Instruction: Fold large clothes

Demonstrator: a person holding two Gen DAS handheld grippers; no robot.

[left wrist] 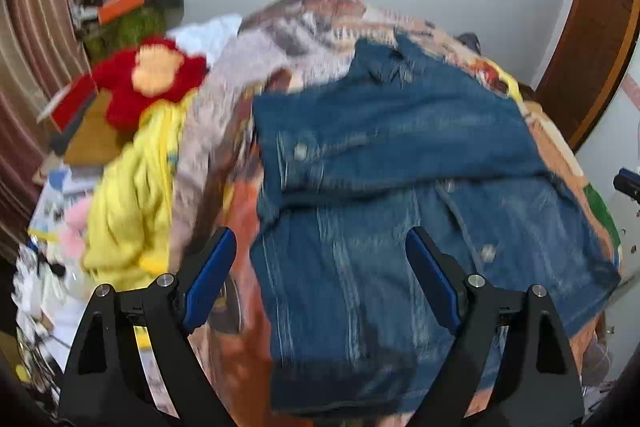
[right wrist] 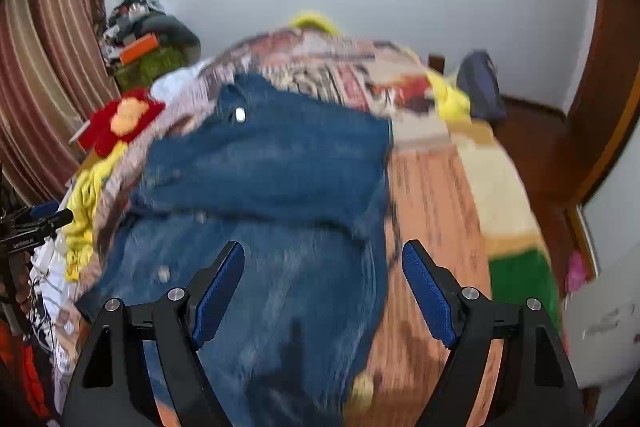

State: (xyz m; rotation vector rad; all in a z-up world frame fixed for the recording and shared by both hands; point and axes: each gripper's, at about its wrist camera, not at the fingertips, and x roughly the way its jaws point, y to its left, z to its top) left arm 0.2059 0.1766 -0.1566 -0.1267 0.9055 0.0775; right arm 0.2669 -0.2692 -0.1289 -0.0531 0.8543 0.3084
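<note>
Left wrist view: the denim jacket [left wrist: 400,195] lies spread on the patterned bedspread [left wrist: 248,75], directly ahead of and beneath the left gripper [left wrist: 320,259], long axis running away from its wide-open, empty jaws. The right gripper [right wrist: 322,275], likewise agape and empty, hovers over the jacket's right edge.

Black hand-held gripper [left wrist: 320,247]; blue ribbed pads [left wrist: 210,279]

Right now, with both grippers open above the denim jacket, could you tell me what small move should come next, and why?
Probably lower both open grippers, left and right, to the denim jacket's near hem, since only its upper part looks folded over.
</note>
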